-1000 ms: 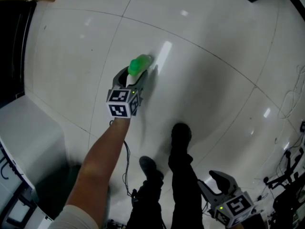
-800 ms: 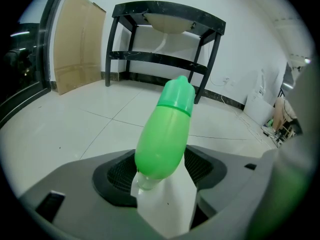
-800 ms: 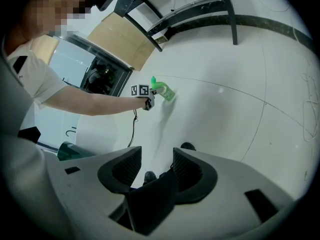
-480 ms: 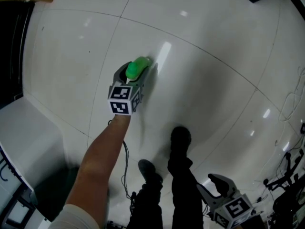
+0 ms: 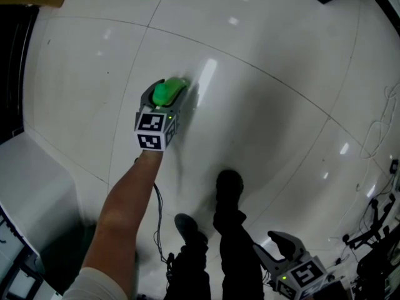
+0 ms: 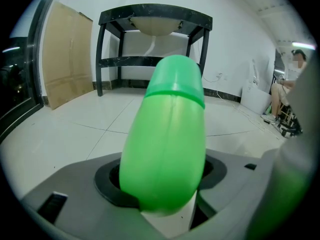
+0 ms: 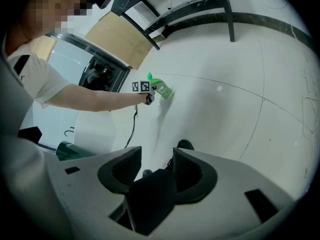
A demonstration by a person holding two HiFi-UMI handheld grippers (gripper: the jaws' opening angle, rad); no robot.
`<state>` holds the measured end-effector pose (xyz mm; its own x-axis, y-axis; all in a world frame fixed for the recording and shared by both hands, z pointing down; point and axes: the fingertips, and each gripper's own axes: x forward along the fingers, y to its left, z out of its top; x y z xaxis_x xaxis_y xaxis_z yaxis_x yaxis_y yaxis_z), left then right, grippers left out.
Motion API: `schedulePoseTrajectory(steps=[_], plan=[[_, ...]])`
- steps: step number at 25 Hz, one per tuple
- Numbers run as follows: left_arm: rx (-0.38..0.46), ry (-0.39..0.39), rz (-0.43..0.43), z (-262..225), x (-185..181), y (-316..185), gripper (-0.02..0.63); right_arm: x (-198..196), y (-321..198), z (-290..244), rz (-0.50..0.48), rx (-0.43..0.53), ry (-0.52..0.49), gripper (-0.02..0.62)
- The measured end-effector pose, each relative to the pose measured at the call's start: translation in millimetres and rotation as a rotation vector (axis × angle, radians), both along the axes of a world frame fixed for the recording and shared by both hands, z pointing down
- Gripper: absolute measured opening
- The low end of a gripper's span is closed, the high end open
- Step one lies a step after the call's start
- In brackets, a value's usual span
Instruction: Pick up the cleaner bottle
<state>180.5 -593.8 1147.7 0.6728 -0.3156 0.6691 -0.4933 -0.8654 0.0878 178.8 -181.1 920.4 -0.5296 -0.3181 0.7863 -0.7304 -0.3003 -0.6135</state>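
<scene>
The cleaner bottle (image 5: 167, 91) is bright green with a rounded cap. My left gripper (image 5: 164, 100) is shut on it at arm's length over the white tiled floor (image 5: 262, 124). In the left gripper view the bottle (image 6: 167, 139) fills the middle, pinched between the grey jaws of that gripper (image 6: 160, 186), cap pointing away. The right gripper view shows the bottle (image 7: 163, 90) small and far off. My right gripper (image 5: 282, 247) hangs low at the bottom right, open, holding nothing. Through its gap (image 7: 156, 170) only a dark trouser leg shows.
A black metal table (image 6: 150, 21) and a leaning cardboard sheet (image 6: 65, 54) stand ahead of the bottle. A white cabinet (image 5: 31, 180) is at the left. My dark shoes (image 5: 229, 183) are below. Cables (image 5: 381, 130) lie at the right. A seated person (image 6: 295, 84) is at the far right.
The left gripper with the green bottle has shifted a little to the left. The right gripper has drifted slightly left and down.
</scene>
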Motion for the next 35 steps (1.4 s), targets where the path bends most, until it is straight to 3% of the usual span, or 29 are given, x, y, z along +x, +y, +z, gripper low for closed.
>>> schedulePoseTrajectory(steps=[7, 13, 16, 22, 35], plan=[[0.029, -0.010, 0.008, -2, 4, -11, 0.185, -1, 4, 6, 0.013, 0.000, -0.001, 0.202], [0.002, -0.020, 0.001, -3, 4, -10, 0.167, 1, 7, 6, 0.014, 0.007, 0.014, 0.202], [-0.008, 0.013, 0.000, -17, 9, -9, 0.166, 2, 1, 4, 0.023, 0.030, 0.030, 0.202], [0.009, 0.106, 0.003, -93, 9, -3, 0.164, -1, -17, -18, 0.031, 0.112, 0.050, 0.202], [0.029, 0.158, 0.071, -264, -9, 50, 0.161, -2, -32, -123, 0.009, 0.234, 0.097, 0.202]])
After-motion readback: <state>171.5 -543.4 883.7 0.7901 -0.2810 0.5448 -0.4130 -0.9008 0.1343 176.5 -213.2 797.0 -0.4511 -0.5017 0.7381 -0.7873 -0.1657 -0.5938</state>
